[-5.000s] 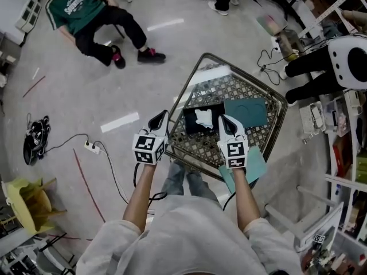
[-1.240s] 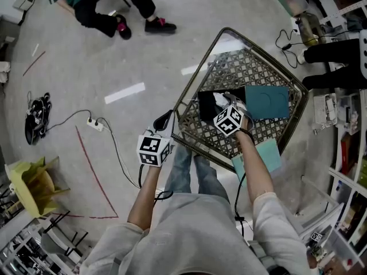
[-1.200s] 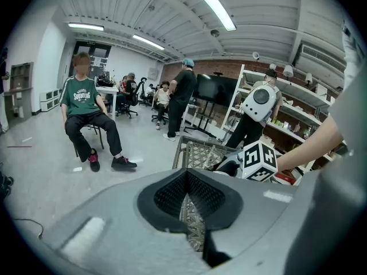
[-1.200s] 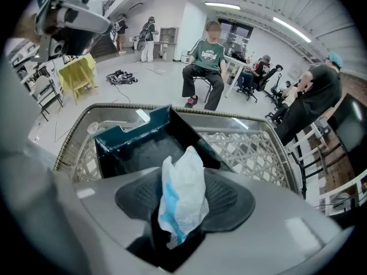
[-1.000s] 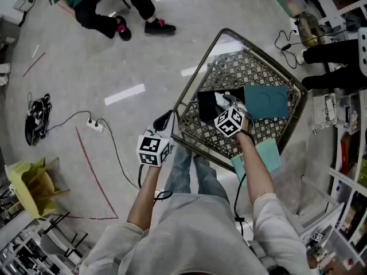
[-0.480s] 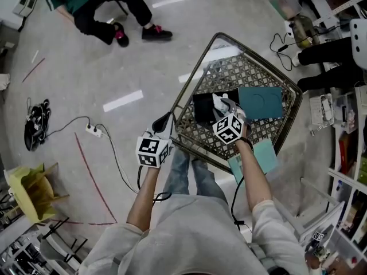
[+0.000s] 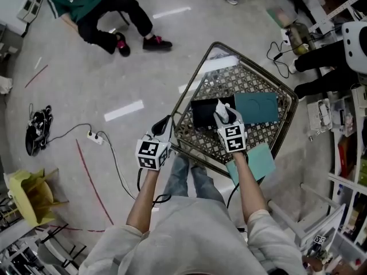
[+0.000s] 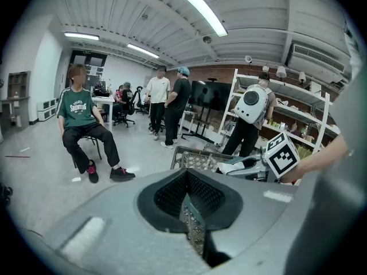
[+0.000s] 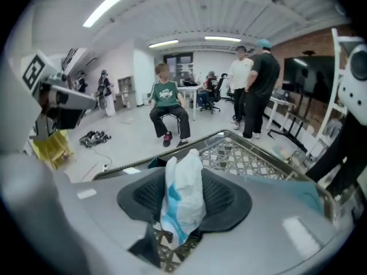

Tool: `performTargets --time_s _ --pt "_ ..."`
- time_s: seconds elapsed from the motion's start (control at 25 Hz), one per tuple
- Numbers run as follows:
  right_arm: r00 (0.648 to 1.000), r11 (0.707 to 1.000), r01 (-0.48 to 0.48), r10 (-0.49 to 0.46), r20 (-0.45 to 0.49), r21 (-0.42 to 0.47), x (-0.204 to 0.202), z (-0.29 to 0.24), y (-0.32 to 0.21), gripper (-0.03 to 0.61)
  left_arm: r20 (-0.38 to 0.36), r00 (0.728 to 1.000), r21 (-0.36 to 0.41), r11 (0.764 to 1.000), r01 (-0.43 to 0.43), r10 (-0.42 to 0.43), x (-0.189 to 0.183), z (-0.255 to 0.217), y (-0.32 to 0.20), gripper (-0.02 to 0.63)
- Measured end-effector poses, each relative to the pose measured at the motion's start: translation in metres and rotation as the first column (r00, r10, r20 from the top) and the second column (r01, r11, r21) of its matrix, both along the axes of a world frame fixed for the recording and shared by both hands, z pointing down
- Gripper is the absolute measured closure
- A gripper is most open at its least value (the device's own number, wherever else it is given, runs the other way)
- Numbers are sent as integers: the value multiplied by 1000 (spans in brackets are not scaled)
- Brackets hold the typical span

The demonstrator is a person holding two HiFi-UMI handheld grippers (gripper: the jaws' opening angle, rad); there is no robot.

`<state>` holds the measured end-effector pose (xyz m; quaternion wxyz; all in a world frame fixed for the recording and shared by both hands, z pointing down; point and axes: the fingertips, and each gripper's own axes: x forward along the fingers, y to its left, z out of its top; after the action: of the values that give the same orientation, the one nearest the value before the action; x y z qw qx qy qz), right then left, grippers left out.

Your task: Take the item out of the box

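A lab or workshop: bare grey floor (image 7: 86, 79) with a power strip (image 7: 92, 136) and cables (image 7: 35, 133) at nine o'clock, loaded metal shelves (image 7: 347, 171) at three o'clock, strip lights (image 8: 199, 7) on a corrugated ceiling (image 8: 143, 10).

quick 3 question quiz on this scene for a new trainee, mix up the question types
1. True or false: the white and blue packet lies loose in the black box, with nothing touching it.
2. The jaws of the right gripper are: A) shut on the packet B) wide open and empty C) shut on the table's rim
3. Fill in: in the head view, the dark teal square lies on the ____ side of the black box.

Key: 1 false, the packet stands upright between the right gripper's pads; 2 A; 3 right.
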<state>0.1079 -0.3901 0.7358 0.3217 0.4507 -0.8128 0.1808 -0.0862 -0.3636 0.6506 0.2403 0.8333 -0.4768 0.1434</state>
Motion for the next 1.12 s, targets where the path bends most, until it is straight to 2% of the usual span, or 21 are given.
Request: performTargets --time_s 0.12,0.4,0.76,1.12 --pt "991 995 -99 98 92 9 12 -13 -2 402 2 1000 14 1000 4 -4 -1 -7 -1 609" --pt "971 984 -176 169 169 30 24 -35 3 403 1 1000 35 999 15 -15 -4 -21 -3 609" --pt "965 969 -197 165 202 150 26 -92 -3 405 -5 1000 86 996 21 -21 -4 -52 -9 609" --pt "969 947 -180 124 214 266 26 -149 -14 405 -4 999 189 981 34 -33 -5 -103 -24 609"
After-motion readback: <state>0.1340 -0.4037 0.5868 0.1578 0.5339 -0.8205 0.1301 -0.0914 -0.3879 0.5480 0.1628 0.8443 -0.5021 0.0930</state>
